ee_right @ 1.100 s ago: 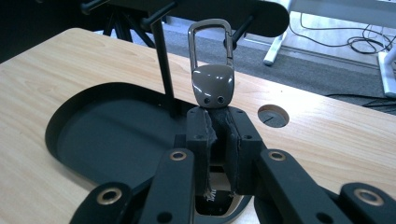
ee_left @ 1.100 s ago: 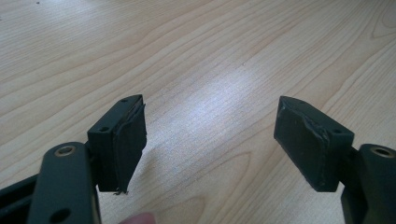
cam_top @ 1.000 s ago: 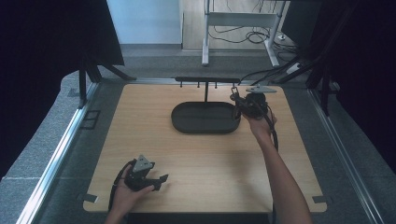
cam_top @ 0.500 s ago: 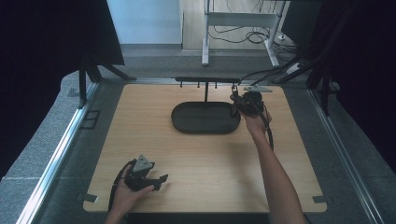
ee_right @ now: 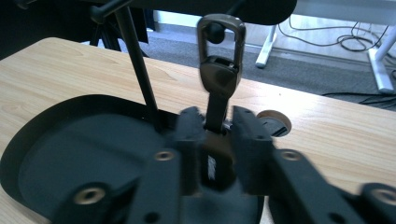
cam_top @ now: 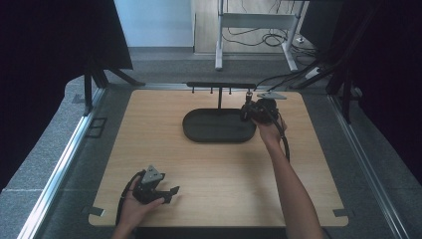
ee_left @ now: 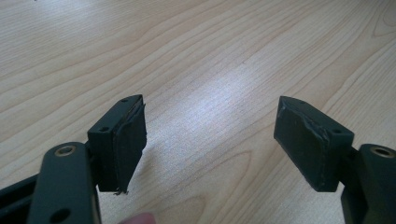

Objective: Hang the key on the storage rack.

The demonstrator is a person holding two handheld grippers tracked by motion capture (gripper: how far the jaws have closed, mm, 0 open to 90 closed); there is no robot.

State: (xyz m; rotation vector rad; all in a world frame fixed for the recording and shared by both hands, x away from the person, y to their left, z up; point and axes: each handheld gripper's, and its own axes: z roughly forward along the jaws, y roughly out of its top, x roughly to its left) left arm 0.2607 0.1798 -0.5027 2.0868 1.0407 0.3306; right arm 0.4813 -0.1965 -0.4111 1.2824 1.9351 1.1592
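With the keychain's metal loop (ee_right: pixel 220 32) hooked on a peg of the black stand (cam_top: pixel 219 85), hanging looks done. Right gripper (ee_right: pixel 219 140) jaws have just been opening, strap between them, pads seemingly loose; retreat left. Left gripper (ee_left: pixel 210 140) gapes empty over the table (ee_left: pixel 196 56).

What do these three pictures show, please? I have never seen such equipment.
A person works at a wooden table with a two-jaw tool in each hand. One picture is taken from above; the other two come from cameras on the tools. On the table stands a black tray with a rack of pegs. The left hand-held gripper is open and empty. The right hand-held gripper has just been opening its jaws; a metal clasp, hanging from a peg, is between them, seemingly released.
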